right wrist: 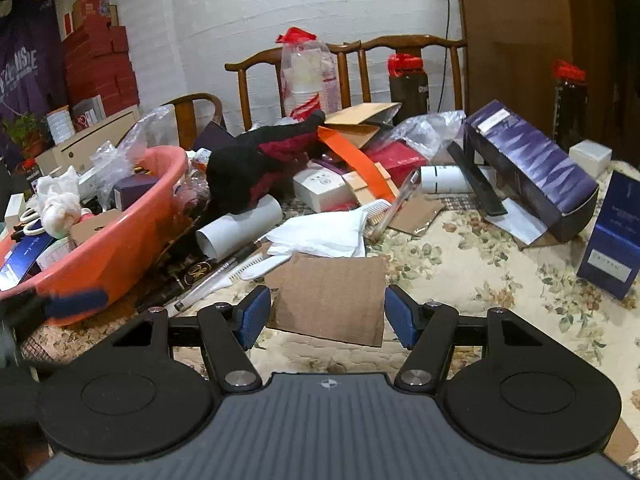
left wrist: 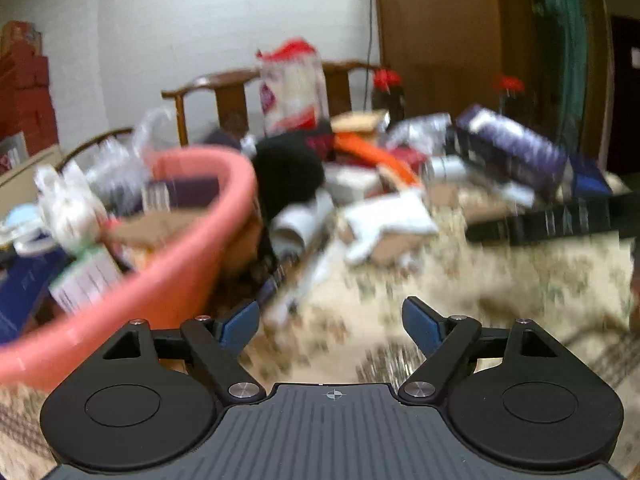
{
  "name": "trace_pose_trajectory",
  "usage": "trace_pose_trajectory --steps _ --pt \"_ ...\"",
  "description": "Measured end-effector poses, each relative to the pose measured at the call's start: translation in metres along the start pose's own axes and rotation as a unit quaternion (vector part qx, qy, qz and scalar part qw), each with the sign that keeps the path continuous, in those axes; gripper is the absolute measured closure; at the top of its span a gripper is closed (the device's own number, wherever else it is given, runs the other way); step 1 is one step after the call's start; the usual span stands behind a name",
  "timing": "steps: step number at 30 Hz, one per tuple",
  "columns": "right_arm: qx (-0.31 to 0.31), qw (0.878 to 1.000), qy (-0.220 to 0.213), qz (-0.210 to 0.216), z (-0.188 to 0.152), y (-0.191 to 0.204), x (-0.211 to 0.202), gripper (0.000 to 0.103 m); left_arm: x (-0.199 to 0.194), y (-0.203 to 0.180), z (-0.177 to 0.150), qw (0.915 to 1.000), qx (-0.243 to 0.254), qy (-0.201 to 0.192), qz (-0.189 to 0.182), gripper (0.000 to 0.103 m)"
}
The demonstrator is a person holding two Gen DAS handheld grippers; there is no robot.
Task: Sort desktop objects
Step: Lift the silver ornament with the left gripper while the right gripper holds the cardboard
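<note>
A: On the floral surface [right wrist: 460, 248], left side, the pink basin [right wrist: 120, 232] is the biggest piece: rigid plastic, loaded, probably heavy. Take it by the rim if at all.

B: And the long purple box [right wrist: 532, 168] at the right?

A: Stiff card, likely light; grip across its narrow side. Next the white tube [right wrist: 240, 224] below the black cloth, which would roll and crush. The cardboard sheet [right wrist: 332, 300] lies flat, just ahead of the right tool [right wrist: 326, 312]; pinch an edge.

B: Tool states?

A: Right tool spread wide, holding nothing. Left tool [left wrist: 330, 320] likewise wide and empty beside the basin, though its view is blurred.
</note>
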State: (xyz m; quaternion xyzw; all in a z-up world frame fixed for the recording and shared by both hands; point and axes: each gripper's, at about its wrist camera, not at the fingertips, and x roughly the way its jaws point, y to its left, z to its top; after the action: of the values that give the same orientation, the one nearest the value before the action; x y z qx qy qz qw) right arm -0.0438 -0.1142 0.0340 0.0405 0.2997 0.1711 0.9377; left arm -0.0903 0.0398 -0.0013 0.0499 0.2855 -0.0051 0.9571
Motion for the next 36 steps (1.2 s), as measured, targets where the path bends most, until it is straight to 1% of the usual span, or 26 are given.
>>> trace_pose_trajectory --steps 1,4,5,7,9,10,12,14,15,16,18,21,25,26,27,28,31,32,33,34,35,36 --pt "0.004 1.0 0.001 0.004 0.0 -0.002 0.001 0.035 0.004 -0.004 -0.005 0.9999 0.002 0.011 0.005 0.015" --pt "0.003 1.0 -0.002 0.007 -0.003 -0.004 0.0 0.035 0.015 -0.013 -0.015 0.9995 0.014 0.029 0.008 0.015" --pt "0.0 1.0 -0.005 0.007 -0.004 -0.003 -0.001 0.035 0.021 -0.016 -0.017 0.9992 0.014 0.037 0.01 0.018" --pt "-0.006 1.0 -0.005 0.01 -0.007 -0.001 -0.002 0.035 0.023 -0.018 -0.019 0.9995 0.009 0.028 0.007 0.015" --pt "-0.01 1.0 -0.002 0.013 -0.009 0.002 -0.002 0.035 0.027 -0.019 -0.019 0.9994 0.001 0.035 -0.001 0.015" --pt "-0.013 1.0 0.0 0.013 -0.009 0.003 -0.001 0.035 0.027 -0.019 -0.019 0.9991 -0.005 0.04 -0.011 0.016" --pt "-0.017 1.0 0.004 0.012 -0.011 0.005 0.001 0.035 0.027 -0.019 -0.021 0.9992 -0.01 0.035 -0.016 0.019" --pt "-0.016 1.0 0.009 0.013 -0.012 0.006 0.003 0.035 0.026 -0.015 -0.021 0.9984 -0.023 0.035 -0.038 0.039" --pt "-0.017 1.0 0.011 0.014 -0.012 0.006 0.004 0.035 0.025 -0.014 -0.021 0.998 -0.029 0.034 -0.045 0.041" --pt "-0.018 1.0 0.012 0.014 -0.013 0.008 0.005 0.035 0.026 -0.015 -0.021 0.9984 -0.029 0.03 -0.039 0.048" --pt "-0.025 1.0 0.014 0.012 -0.015 0.011 0.006 0.035 0.025 -0.017 -0.021 0.9981 -0.03 0.026 -0.047 0.059" --pt "-0.041 0.999 0.016 0.006 -0.02 0.016 0.006 0.035 0.024 -0.02 -0.022 0.9988 -0.025 0.02 -0.038 0.059" --pt "-0.06 0.997 0.037 -0.009 -0.027 0.022 0.014 0.035 0.023 -0.013 -0.022 0.9981 -0.041 0.02 -0.042 0.061" --pt "-0.063 0.997 0.042 -0.01 -0.027 0.022 0.016 0.035 0.022 -0.011 -0.022 0.9978 -0.047 0.019 -0.043 0.077" --pt "-0.065 0.997 0.046 -0.012 -0.028 0.022 0.017 0.035 0.021 -0.009 -0.022 0.9979 -0.051 0.015 -0.039 0.082" --pt "-0.064 0.997 0.048 -0.013 -0.028 0.022 0.018 0.035 0.021 -0.006 -0.022 0.9977 -0.054 0.013 -0.038 0.084" --pt "-0.06 0.997 0.048 -0.015 -0.029 0.021 0.018 0.035 0.022 0.003 -0.023 0.9957 -0.076 0.02 -0.048 0.085" --pt "-0.061 0.997 0.048 -0.019 -0.029 0.021 0.019 0.035 0.022 0.006 -0.022 0.9954 -0.083 0.02 -0.044 0.077" --pt "-0.062 0.997 0.05 -0.022 -0.029 0.02 0.02 0.035 0.022 0.009 -0.022 0.9947 -0.089 0.023 -0.046 0.066" --pt "-0.062 0.996 0.053 -0.022 -0.029 0.02 0.021 0.035 0.021 0.013 -0.022 0.9931 -0.099 0.029 -0.056 0.05" --pt "-0.061 0.996 0.057 -0.02 -0.029 0.019 0.022 0.035 0.021 0.02 -0.022 0.9897 -0.112 0.036 -0.081 0.028" --pt "-0.06 0.996 0.06 -0.019 -0.029 0.019 0.022 0.035 0.02 0.024 -0.023 0.9859 -0.119 0.036 -0.112 0.022"
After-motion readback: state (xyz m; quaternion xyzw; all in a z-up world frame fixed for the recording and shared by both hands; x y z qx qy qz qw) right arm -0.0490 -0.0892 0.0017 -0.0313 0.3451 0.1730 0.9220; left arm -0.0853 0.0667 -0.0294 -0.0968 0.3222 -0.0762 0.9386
